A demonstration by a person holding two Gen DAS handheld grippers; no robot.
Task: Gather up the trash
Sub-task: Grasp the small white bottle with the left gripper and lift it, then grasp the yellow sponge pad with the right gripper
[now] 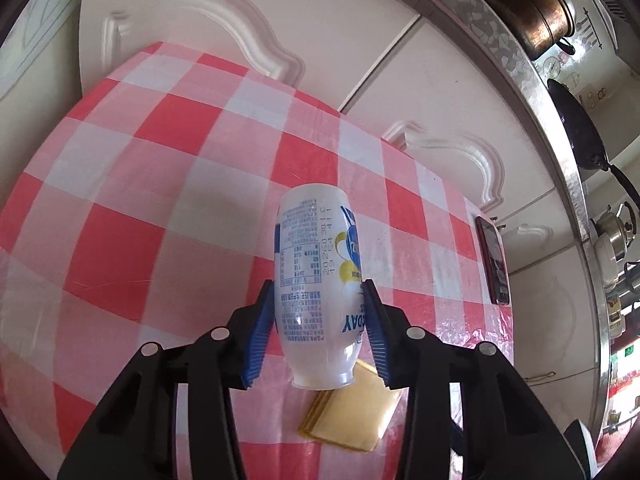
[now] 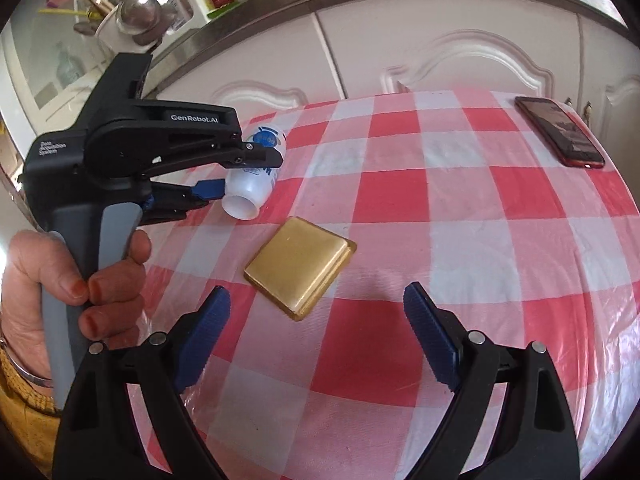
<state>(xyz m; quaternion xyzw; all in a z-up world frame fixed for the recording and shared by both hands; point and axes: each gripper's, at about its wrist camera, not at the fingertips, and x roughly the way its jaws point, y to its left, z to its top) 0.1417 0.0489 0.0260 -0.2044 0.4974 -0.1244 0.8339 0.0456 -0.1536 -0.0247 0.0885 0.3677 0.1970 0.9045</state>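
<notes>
Left gripper pinches a small white plastic bottle with blue and yellow print, held above the red-and-white checked tablecloth. Right gripper stands spread and empty, just short of a flat square gold packet lying on the cloth

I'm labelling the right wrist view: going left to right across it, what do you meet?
Person's hand → left gripper shut on the white bottle → gold square packet → red phone at the table's far right edge.
</notes>
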